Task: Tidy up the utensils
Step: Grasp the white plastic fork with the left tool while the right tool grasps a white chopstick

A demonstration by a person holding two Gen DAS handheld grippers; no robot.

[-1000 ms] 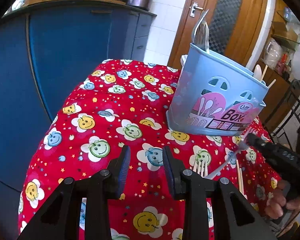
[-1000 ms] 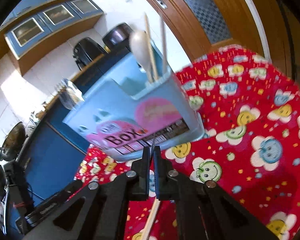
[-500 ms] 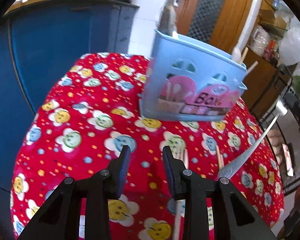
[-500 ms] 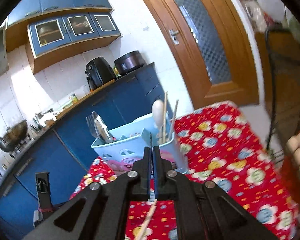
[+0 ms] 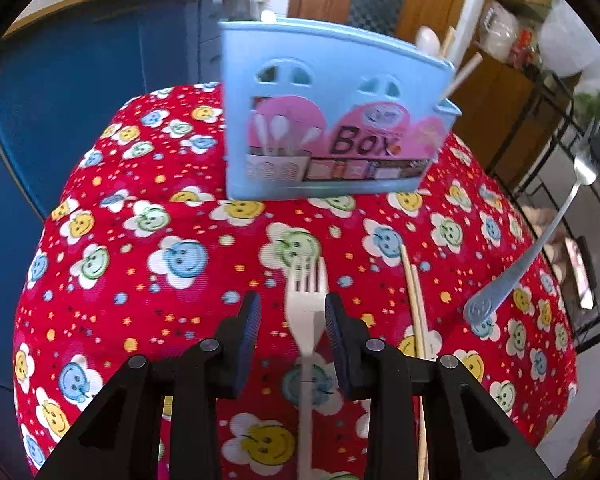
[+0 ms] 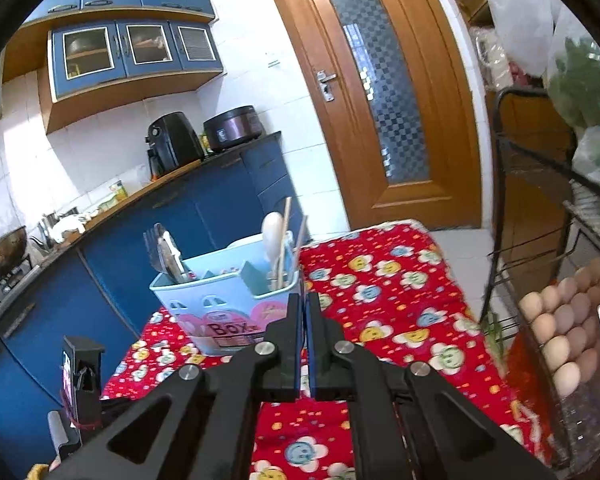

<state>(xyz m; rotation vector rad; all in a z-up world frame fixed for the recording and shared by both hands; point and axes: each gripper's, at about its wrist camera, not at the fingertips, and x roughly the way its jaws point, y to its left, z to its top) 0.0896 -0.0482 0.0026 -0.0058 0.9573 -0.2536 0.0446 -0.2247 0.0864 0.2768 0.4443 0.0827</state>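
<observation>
1 white fork (image 5: 306, 304) between open left claw (image 5: 292, 316); right claw (image 6: 304, 320) clenched on metal fork (image 5: 540, 240).

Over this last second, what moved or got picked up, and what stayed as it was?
The right gripper, shut on a metal fork with a blue handle, lifted it off the red smiley tablecloth into the air. The left gripper slid across until its open jaws straddle the white plastic fork. The light-blue utensil box and wooden chopsticks stayed put.
</observation>
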